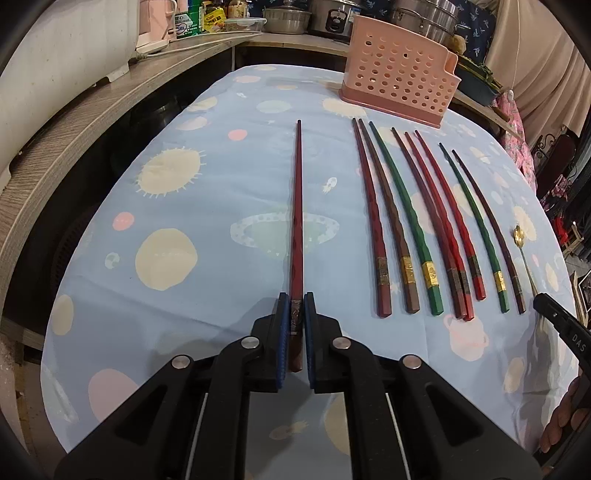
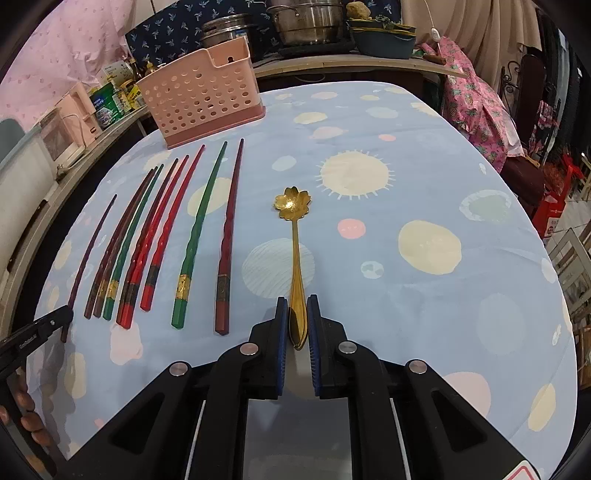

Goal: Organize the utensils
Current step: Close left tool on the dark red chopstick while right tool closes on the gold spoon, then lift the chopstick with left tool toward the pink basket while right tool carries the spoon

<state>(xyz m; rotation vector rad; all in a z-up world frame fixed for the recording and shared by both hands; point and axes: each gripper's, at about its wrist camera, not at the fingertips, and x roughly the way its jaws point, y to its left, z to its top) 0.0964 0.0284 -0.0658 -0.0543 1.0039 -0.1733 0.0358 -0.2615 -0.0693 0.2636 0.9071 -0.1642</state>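
My left gripper [image 1: 296, 306] is shut on the thick end of a dark red chopstick [image 1: 297, 206], which lies straight ahead on the blue planet-print tablecloth [image 1: 207, 206]. Several red, brown and green chopsticks [image 1: 413, 221] lie side by side to its right. A pink perforated utensil holder [image 1: 399, 81] stands behind them. In the right wrist view, my right gripper [image 2: 298, 306] is shut on the handle of a gold flower-bowl spoon [image 2: 295, 243], right of the chopstick row [image 2: 155, 243] and the holder [image 2: 201, 92].
A wooden counter [image 1: 85, 122] with a white appliance, jars and steel pots [image 2: 310, 22] curves around the table's left and far sides. Patterned fabric and chairs stand beyond the right edge [image 2: 476, 99]. A person's hand [image 2: 29, 413] shows at the lower left.
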